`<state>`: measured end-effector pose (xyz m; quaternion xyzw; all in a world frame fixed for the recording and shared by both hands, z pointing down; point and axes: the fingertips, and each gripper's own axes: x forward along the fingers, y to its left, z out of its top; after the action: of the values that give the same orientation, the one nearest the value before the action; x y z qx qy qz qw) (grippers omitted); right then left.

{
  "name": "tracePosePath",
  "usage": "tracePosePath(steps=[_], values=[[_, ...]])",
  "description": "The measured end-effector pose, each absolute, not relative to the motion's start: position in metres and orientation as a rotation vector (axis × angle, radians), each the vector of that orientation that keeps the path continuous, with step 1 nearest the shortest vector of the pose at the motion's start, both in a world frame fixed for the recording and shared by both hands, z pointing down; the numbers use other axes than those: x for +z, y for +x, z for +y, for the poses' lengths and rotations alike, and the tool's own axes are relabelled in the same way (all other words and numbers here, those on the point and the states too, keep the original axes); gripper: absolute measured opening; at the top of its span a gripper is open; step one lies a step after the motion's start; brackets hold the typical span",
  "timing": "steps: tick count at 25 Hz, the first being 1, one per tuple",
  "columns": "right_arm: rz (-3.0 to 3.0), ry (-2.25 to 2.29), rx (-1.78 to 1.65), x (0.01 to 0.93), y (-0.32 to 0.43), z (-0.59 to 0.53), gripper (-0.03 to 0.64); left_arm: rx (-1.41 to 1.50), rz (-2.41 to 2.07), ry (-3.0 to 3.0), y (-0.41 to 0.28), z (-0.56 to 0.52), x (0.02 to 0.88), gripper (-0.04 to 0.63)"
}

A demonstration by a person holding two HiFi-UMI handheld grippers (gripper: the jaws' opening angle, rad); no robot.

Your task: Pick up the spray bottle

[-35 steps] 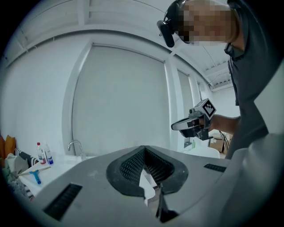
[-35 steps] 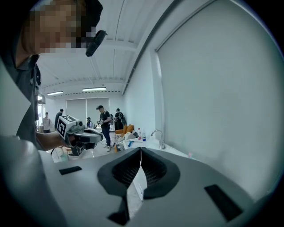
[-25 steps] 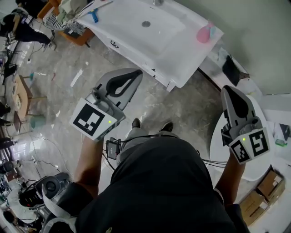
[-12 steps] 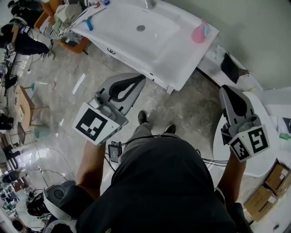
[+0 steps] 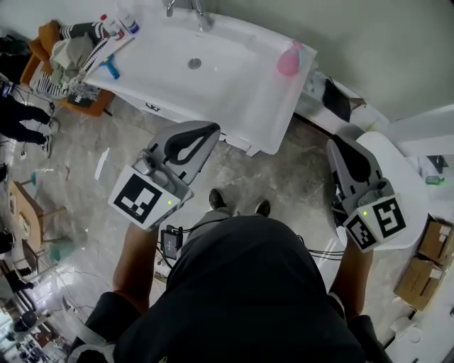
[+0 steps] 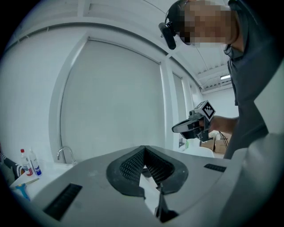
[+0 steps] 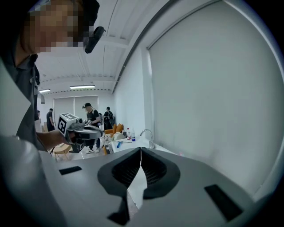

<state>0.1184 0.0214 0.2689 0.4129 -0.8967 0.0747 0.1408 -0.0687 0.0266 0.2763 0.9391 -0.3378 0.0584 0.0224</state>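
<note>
In the head view, the pink spray bottle (image 5: 289, 58) stands upright on the far right corner of the white sink (image 5: 245, 106), close to the wall. No gripper touches it.

Your left gripper (image 5: 207, 130) is held over the grey floor (image 5: 298, 170), just in front of the sink's near edge. From its tip, the spray bottle lies between 1 and 2 o'clock, well apart. In the left gripper view its two jaws meet at the tip, so this claw is clenched and nothing is between the pads.

Your right gripper (image 5: 333, 146) is over the edge of the round white table (image 5: 401, 170), at 3 o'clock from your body. From its tip, the spray bottle is at about 11 o'clock, also well apart. In the right gripper view its jaws are pressed together too, clenched on nothing.

Both grippers point away from you, toward the wall, at roughly 12 o'clock.

The faucet (image 5: 191, 7) is at the sink's back edge, at 10 o'clock from the spray bottle. Two small bottles (image 5: 117, 25) stand at the sink's far left corner. Your shoes (image 5: 213, 198) show on the floor between the two grippers. Cardboard boxes (image 5: 425, 266) lie at 4 o'clock, beside the table.
</note>
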Motion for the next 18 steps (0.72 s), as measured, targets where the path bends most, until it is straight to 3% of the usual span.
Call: tracePosePath(steps=[11, 18], values=[[-2.528, 1.274, 0.196, 0.266, 0.064, 0.006, 0.009, 0.129, -0.931, 2.944, -0.117, -0.001, 0.279, 0.005], [-2.512, 1.246, 0.221, 0.276, 0.077, -0.020, 0.009, 0.162, -0.927, 2.917, -0.105, -0.024, 0.292, 0.005]])
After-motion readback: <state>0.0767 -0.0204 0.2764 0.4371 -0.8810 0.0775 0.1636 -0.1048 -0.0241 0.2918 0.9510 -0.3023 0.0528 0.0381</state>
